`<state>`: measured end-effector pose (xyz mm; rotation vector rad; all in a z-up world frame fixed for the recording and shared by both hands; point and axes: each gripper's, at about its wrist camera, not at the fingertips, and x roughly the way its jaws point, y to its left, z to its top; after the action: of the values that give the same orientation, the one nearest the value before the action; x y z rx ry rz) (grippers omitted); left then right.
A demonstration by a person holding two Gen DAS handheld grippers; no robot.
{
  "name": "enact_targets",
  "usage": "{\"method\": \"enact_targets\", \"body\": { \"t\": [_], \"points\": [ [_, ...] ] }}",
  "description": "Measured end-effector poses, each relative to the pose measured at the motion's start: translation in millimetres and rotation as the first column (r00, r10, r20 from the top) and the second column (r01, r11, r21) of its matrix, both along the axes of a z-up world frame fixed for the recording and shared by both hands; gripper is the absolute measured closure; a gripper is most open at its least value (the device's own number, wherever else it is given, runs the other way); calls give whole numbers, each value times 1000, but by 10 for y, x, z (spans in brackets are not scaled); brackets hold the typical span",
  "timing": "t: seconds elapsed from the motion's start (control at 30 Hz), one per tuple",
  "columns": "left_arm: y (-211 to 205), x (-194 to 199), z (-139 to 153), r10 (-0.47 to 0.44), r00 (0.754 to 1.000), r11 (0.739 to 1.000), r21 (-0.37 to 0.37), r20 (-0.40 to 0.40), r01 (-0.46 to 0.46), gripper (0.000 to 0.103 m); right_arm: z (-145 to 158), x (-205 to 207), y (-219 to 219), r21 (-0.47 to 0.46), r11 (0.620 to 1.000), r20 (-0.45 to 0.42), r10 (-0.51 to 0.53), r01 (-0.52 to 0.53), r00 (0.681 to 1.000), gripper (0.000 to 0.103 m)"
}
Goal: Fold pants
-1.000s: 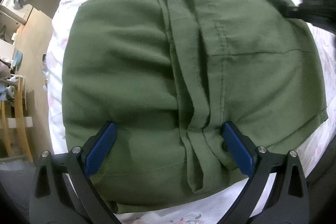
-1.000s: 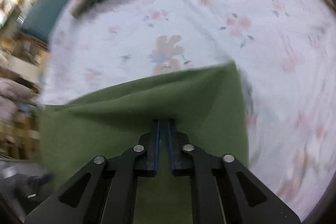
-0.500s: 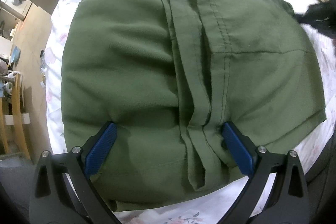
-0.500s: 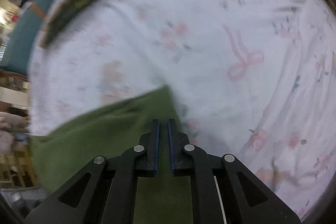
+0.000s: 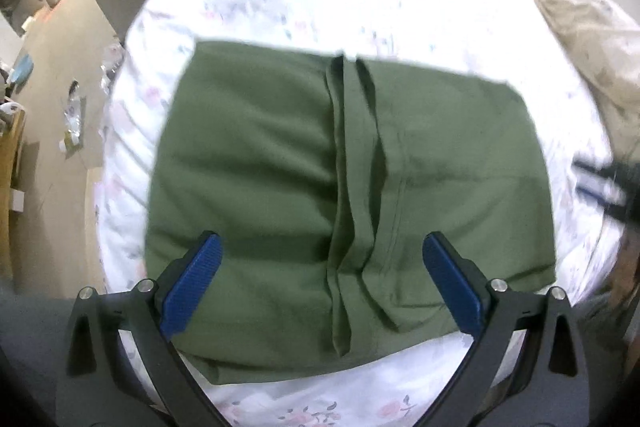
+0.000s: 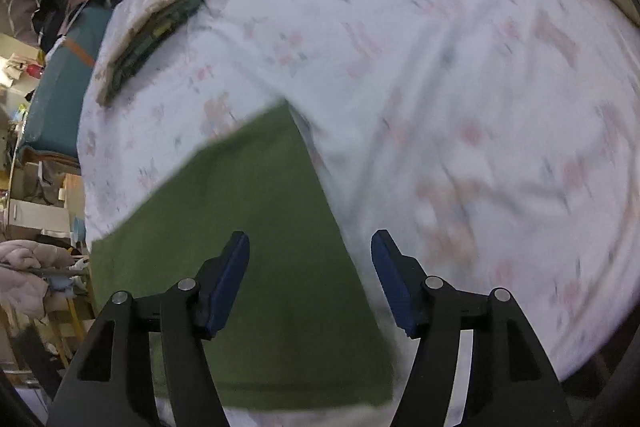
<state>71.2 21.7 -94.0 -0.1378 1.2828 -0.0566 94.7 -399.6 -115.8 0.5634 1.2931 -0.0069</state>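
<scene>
The olive green pants (image 5: 340,187) lie folded into a rough rectangle on the floral bedsheet (image 5: 320,11), with a layered fold running down the middle. My left gripper (image 5: 320,283) is open and empty, raised above the near edge of the pants. My right gripper (image 6: 310,279) is open and empty above the pants' right edge (image 6: 256,227); it also shows blurred at the right of the left wrist view (image 5: 608,183).
A folded dark and camouflage garment (image 6: 156,27) lies at the far side of the bed. A beige blanket (image 5: 580,11) is heaped at the right. The floor (image 5: 52,99) with scattered items and furniture lies to the left of the bed.
My right gripper has opened and let go of the pants, then drawn back to the right. My left gripper has lifted and pulled back, so more of the bed shows.
</scene>
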Motion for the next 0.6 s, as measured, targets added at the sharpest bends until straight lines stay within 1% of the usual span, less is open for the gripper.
{"method": "enact_targets", "body": {
  "t": [0.07,0.1,0.2,0.27,0.3,0.33,0.37,0.4,0.47,0.5,0.57,0.6],
  "points": [
    [14,-4,91,-1,999,1000,-25,32,2,4,-113,-164,-32,6,1000,-45,-25,26,999,37],
    [14,-9,124,-6,999,1000,-26,50,8,4,-206,-244,-38,11,999,-75,-41,42,996,37],
    [-61,-21,242,-41,991,999,6,124,40,4,-531,-434,3,41,997,-170,-52,60,984,37],
    [-88,-30,326,-59,982,998,22,177,56,4,-621,-531,31,60,996,-165,-57,68,985,37],
    [-83,-45,359,-61,980,998,23,189,58,4,-625,-559,80,40,998,-149,-36,42,988,37],
    [-75,-48,366,-59,980,998,16,191,57,4,-594,-564,159,6,1000,-132,7,-6,991,41],
    [-69,-64,370,-55,981,998,-3,187,57,4,-574,-564,225,8,999,-124,41,-41,991,47],
    [-79,-31,360,-52,982,998,-15,183,56,4,-554,-571,289,21,997,-120,73,-71,990,58],
    [-89,-41,358,-52,981,998,-26,187,58,4,-483,-581,354,-11,994,-97,107,-109,989,84],
    [-95,-58,365,-54,979,998,-21,194,59,4,-423,-579,357,-9,994,-77,104,-105,992,94],
    [-75,-94,395,-55,974,998,-1,221,57,4,-290,-602,351,-16,996,-19,93,-93,996,95],
    [-69,-108,409,-52,971,999,7,231,52,4,-188,-630,363,-18,995,24,95,-95,995,96]
  ]
}}
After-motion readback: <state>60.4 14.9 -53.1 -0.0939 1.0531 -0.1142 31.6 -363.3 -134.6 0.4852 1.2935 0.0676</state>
